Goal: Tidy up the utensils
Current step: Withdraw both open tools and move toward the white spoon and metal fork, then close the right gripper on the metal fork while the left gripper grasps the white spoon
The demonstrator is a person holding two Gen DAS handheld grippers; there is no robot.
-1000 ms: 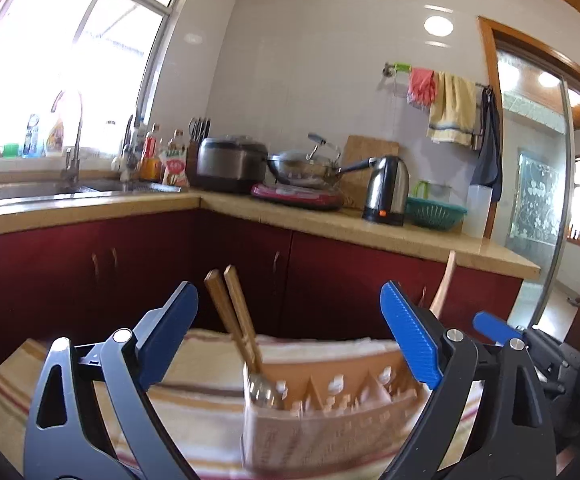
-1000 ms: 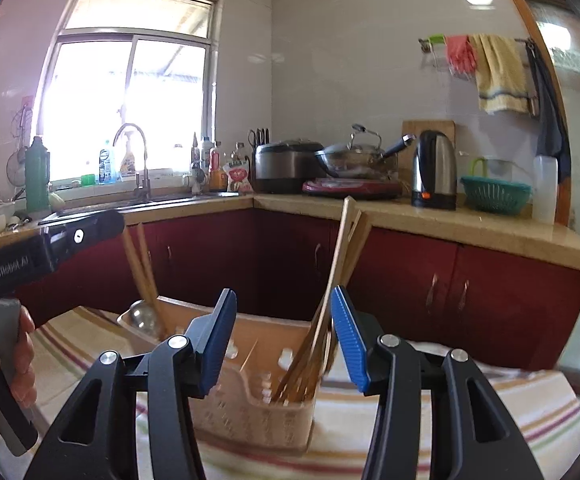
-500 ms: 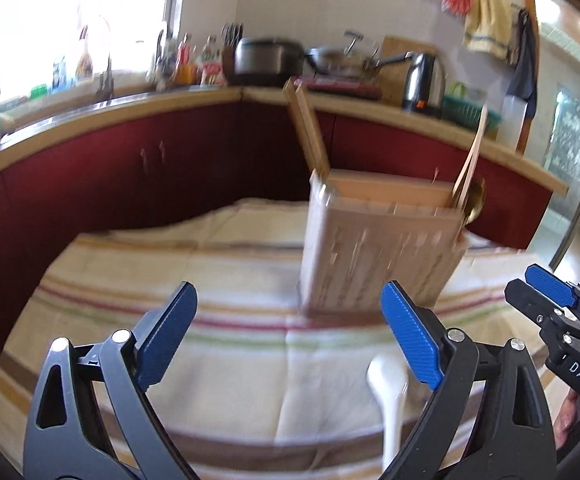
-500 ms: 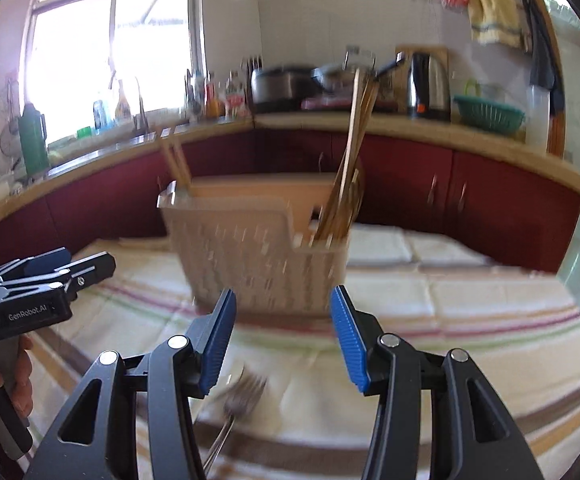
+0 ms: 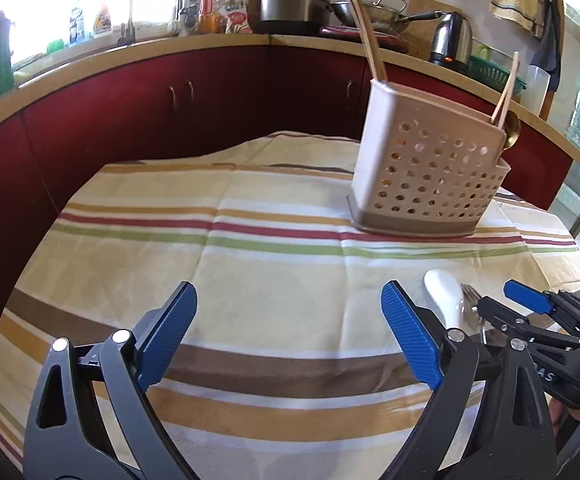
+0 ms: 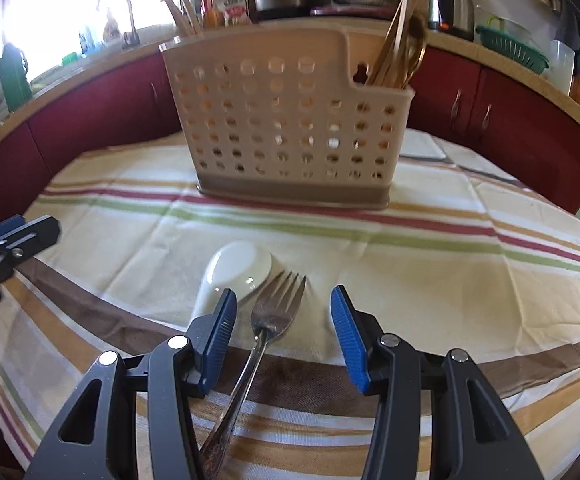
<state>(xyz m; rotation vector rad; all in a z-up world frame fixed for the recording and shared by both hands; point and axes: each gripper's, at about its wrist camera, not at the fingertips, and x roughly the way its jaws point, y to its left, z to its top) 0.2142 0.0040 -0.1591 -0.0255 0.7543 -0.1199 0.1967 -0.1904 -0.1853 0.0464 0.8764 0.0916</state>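
I am at the pick-up step. My right gripper [image 6: 283, 336] is open, and the fork [image 6: 267, 320] lies on the cloth [image 6: 430, 280] between its jaws, not yet held. Next I must go lower and close on the neck. The white spoon [image 6: 235, 270] touches the fork on the left and may be in the way. My left gripper [image 5: 290, 334] is open and empty. The caddy [image 6: 285, 120] stands behind.
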